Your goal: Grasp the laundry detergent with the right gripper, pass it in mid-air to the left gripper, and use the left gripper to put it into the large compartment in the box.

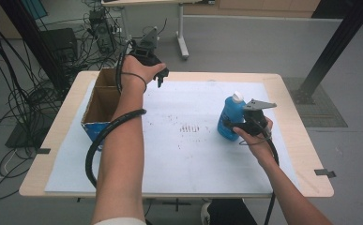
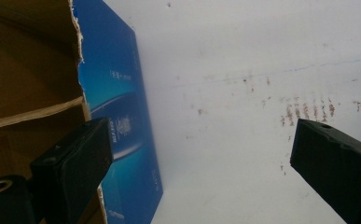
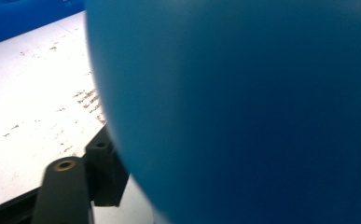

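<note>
While the right gripper [image 1: 235, 125] sits against the blue bottle [image 1: 228, 119], everything is best placed from that bottle, big things first. Table [image 1: 291, 140] w/ its pale mat [image 1: 193, 154] carries all of it; the bottle stands upright on the mat's right part, white cap [image 1: 238, 97] on top, stained patch [image 1: 191, 127] just to its left, the table's right edge not far beyond it. Cardboard box [image 1: 99, 101], open-topped w/ a blue printed side [image 2: 122, 116] and a divider inside, sits well apart to the bottle's left at the mat's left edge. Left gripper [image 1: 160, 77] hovers beyond the box's far right corner, jaws spread wide, nothing between them; in the left gripper view only mat shows in the gap. Right gripper: jaws part closed around the bottle's lower body from its right side; in the right gripper view the blue wall is pressed up close by one jaw, other jaw hidden, so looks like a grip on the bottle but I can't tell how firm. Handling, as a guess: plastic, smooth and rounded, prob. slippery, walls likely give under squeeze; if full of liquid it'll be fairly heavy and top-tippy. Best hold is mid-body or lower where it's widest, not the neck or cap. Room: broad bare mat between bottle and box for carrying across; watch the box's rim and torn edge, and the left forearm + cable [image 1: 94, 145] lying along that side.
</note>
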`<state>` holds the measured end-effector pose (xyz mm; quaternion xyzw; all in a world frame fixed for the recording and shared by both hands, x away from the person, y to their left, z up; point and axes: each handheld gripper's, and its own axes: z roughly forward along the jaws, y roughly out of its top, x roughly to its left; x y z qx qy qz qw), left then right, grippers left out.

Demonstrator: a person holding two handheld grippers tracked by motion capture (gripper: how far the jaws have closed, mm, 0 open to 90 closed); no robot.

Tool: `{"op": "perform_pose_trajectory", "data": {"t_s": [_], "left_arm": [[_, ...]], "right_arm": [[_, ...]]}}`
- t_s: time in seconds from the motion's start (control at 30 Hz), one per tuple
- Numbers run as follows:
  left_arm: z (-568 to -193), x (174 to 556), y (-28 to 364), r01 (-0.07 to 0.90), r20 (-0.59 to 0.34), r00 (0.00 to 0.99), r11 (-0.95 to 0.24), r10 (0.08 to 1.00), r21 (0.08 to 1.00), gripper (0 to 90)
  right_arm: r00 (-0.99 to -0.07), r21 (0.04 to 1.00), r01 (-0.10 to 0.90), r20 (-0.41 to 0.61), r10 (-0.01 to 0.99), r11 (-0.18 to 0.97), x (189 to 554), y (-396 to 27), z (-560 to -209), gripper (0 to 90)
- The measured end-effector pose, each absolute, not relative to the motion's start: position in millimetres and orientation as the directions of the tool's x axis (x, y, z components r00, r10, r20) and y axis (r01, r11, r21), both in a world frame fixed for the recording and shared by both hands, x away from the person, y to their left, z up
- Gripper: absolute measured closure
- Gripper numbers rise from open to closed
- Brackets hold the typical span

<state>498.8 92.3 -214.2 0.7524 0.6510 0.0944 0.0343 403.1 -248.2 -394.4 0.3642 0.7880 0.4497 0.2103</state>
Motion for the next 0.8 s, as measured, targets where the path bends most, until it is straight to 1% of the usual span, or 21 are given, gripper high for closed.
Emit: {"op": "perform_pose_trajectory", "data": {"t_s": [0.03,0.13,0.17,0.37,0.8], "left_arm": [[-214.2,499.0,92.0,0.973,0.098,0.135,-0.15,0.986,0.175,6.3],[-214.4,499.4,90.8,0.973,0.098,0.136,-0.151,0.986,0.176,6.3],[-214.5,499.4,89.5,0.972,0.098,0.14,-0.156,0.985,0.174,6.3],[-213.5,499.5,88.7,0.971,0.099,0.142,-0.158,0.985,0.177,6.3],[-213.7,498.6,90.3,0.972,0.102,0.138,-0.155,0.985,0.174,6.2]], "right_arm": [[-0.649,0.861,0.386,-0.001,0.761,0.33,403.3,-248.4,-394.5,33.5],[-0.652,0.861,0.386,0.001,0.758,0.33,403.8,-248.4,-394.7,34.7],[-0.655,0.861,0.387,0.006,0.755,0.33,404.5,-248.3,-395.3,36.7],[-0.653,0.862,0.394,0.016,0.757,0.321,406.1,-248.7,-396.8,40.8],[-0.654,0.86,0.399,0.024,0.756,0.317,406.2,-249.2,-396.8,42.2]]}}
